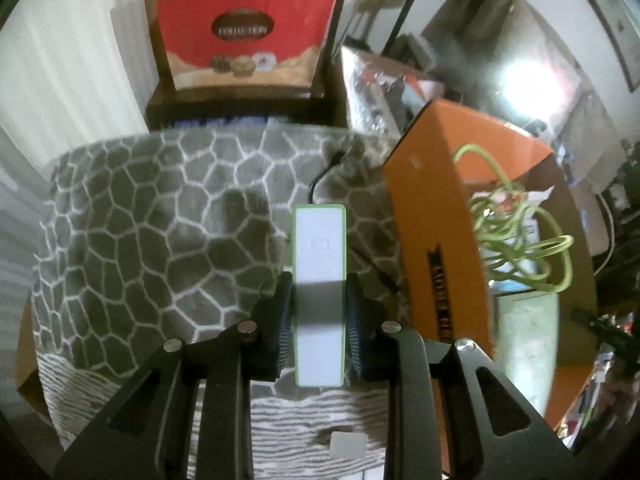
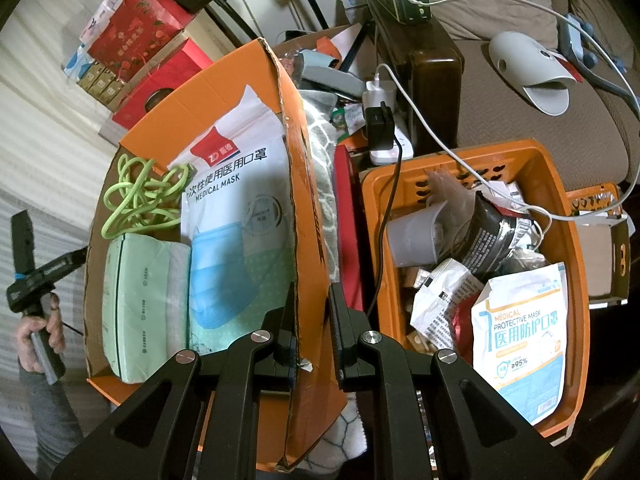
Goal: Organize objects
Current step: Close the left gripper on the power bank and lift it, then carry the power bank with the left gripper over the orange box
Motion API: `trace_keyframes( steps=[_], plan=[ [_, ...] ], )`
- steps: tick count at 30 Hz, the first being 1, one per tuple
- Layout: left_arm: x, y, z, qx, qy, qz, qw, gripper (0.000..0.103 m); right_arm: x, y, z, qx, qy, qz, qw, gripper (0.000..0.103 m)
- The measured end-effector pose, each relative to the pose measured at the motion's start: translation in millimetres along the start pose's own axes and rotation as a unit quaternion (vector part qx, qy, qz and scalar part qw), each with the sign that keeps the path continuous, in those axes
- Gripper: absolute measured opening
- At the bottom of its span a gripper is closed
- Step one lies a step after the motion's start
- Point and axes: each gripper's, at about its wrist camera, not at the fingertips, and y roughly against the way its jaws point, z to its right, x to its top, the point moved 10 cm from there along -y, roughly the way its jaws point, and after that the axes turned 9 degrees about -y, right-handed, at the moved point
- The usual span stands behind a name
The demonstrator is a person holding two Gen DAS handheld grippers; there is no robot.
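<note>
Between your left gripper's (image 1: pixel 319 304) jaws, you are holding a white power bank (image 1: pixel 319 276) with a green rim, pinched at its sides above the grey patterned blanket (image 1: pixel 160 216). Just to its right, the orange cardboard box (image 1: pixel 436 216) is standing with a coiled green cable (image 1: pixel 516 216) inside. Your right gripper (image 2: pixel 312 328) is sitting astride that box's torn wall (image 2: pixel 298 200), jaws slightly parted on either side; whether they are pressing it, I cannot tell. Beside it, an orange plastic basket (image 2: pixel 576 280) is holding mask packets.
</note>
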Motion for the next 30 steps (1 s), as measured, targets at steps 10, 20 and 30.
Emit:
trace_keyframes(
  steps=[10, 20, 30],
  plan=[
    [24, 57, 20, 0.02, -0.038, 0.066, 0.9969, 0.023, 0, 0, 0, 0.0, 0.0, 0.0, 1.0, 0.012],
    [31, 90, 64, -0.008, -0.077, 0.094, 0.9926, 0.023, 0, 0, 0, 0.001, 0.0, 0.001, 1.0, 0.012],
    [32, 102, 112, -0.044, -0.108, 0.096, 0.9886, 0.023, 0, 0, -1, 0.001, 0.0, 0.001, 1.0, 0.012]
  ],
)
